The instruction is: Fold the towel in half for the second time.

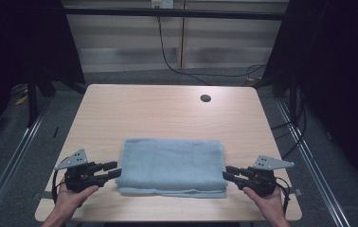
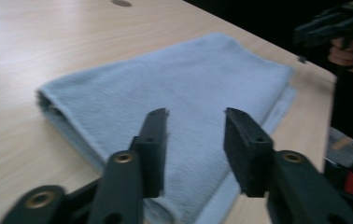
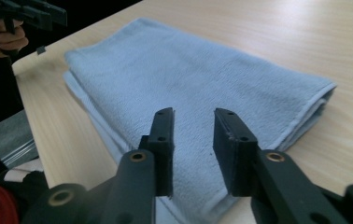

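We count one folded blue towel [image 1: 171, 165], lying near-centre on wooden surface [image 1: 167, 113]. Two grippers flank it: left gripper [image 1: 115, 170] just beside towel's left edge, fingers [image 2: 153, 140] spread, holding nothing; right gripper [image 1: 226, 173] just beside right edge, fingers [image 3: 228, 144] spread, empty. One round hole [image 1: 205, 98] far right on surface.

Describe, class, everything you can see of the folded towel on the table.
The towel is pale blue-grey, soft terry by its look, folded into a flat rectangle of several layers, with stacked edges showing along its near side and at one end. A thin hemmed border runs along its edges. It lies flat on the wooden table, near the front edge. The left gripper and right gripper, both open, sit at its two short ends; neither grips it.
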A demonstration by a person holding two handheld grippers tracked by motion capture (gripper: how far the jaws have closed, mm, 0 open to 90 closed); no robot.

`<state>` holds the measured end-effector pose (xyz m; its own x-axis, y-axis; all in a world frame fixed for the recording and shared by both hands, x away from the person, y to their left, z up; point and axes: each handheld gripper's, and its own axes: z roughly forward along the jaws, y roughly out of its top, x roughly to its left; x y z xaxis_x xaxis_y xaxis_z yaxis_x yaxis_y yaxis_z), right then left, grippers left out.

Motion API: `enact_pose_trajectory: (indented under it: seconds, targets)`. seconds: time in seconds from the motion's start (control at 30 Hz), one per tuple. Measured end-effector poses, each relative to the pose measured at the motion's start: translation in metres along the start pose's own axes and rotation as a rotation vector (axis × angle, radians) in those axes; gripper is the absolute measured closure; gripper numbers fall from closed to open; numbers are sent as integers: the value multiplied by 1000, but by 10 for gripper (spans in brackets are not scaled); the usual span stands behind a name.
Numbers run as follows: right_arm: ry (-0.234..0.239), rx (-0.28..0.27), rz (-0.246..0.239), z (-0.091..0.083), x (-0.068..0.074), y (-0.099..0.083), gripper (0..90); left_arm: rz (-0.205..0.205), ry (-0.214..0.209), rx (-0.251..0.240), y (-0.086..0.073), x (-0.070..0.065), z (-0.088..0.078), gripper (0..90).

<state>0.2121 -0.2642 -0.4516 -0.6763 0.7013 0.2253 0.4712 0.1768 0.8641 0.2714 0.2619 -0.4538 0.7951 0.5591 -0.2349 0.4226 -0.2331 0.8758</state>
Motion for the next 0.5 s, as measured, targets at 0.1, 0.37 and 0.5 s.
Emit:
enact_pose_trajectory:
  seconds: [0.1,0.37,0.5]
  targets:
    - [-55,-20,11,-2,-6,0,592,-36,77,16,-3,17,3,444]
    - [-198,-31,91,-9,-28,-14,458,-119,186,42,-24,39,-5,357]
    - [-219,-11,103,-7,-30,-19,416,-103,167,37,-24,34,-6,281]
